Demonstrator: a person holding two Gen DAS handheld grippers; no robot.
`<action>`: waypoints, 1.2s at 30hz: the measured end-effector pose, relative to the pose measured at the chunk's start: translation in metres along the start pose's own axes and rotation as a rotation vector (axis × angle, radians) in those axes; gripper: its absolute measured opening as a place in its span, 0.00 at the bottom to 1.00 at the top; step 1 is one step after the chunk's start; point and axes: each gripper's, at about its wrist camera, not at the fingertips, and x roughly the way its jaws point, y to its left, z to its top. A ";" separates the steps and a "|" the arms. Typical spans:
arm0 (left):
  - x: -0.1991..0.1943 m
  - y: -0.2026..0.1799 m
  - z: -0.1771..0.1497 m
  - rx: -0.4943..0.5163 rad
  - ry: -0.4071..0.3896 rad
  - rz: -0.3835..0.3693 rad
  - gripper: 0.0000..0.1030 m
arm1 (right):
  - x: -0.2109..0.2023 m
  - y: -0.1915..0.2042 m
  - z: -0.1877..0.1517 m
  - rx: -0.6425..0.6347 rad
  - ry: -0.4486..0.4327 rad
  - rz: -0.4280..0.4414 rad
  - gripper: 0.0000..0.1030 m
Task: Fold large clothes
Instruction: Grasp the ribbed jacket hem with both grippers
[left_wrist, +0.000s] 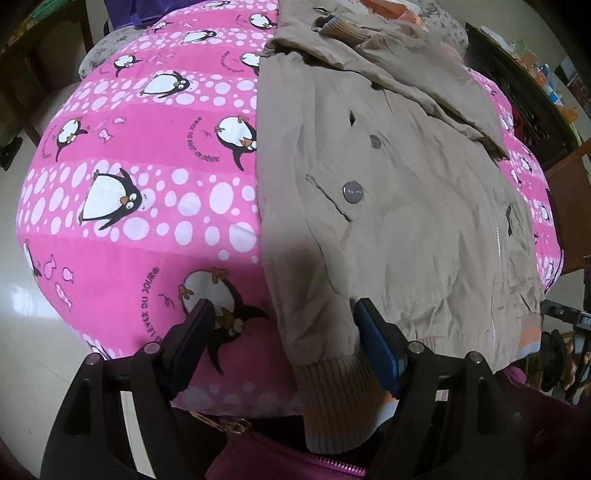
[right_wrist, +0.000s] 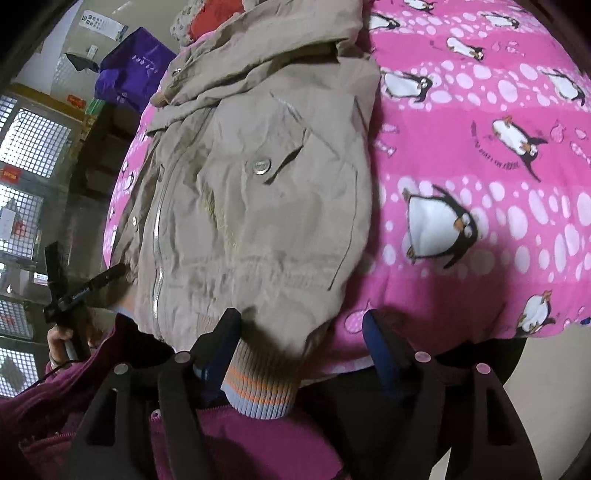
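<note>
Nearest, the left gripper (left_wrist: 282, 325) stands wide open over a ribbed cuff (left_wrist: 332, 391) that hangs past the front edge of the pink penguin blanket (left_wrist: 129, 155), its pads pressing nothing. The right gripper (right_wrist: 301, 332) is likewise spread, the other cuff (right_wrist: 258, 384) loose between its fingers. The beige jacket (left_wrist: 399, 206) lies flat on the blanket, hood at the far end, bare blanket on either side. Beyond stands a purple bag (right_wrist: 135, 68); its contents are hidden.

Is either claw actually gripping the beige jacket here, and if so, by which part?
Neither. Both the left claw and right claw stand open around the jacket's ribbed cuffs, pads not pressing.
</note>
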 end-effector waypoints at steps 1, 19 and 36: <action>0.000 -0.001 -0.001 0.005 0.005 -0.001 0.75 | 0.001 0.000 -0.002 -0.002 0.005 0.003 0.68; 0.012 -0.017 -0.002 0.092 0.109 -0.154 0.16 | 0.016 0.012 -0.016 -0.064 0.069 0.071 0.42; -0.026 -0.025 0.040 0.116 0.049 -0.319 0.11 | 0.002 0.016 0.009 -0.065 -0.004 0.329 0.12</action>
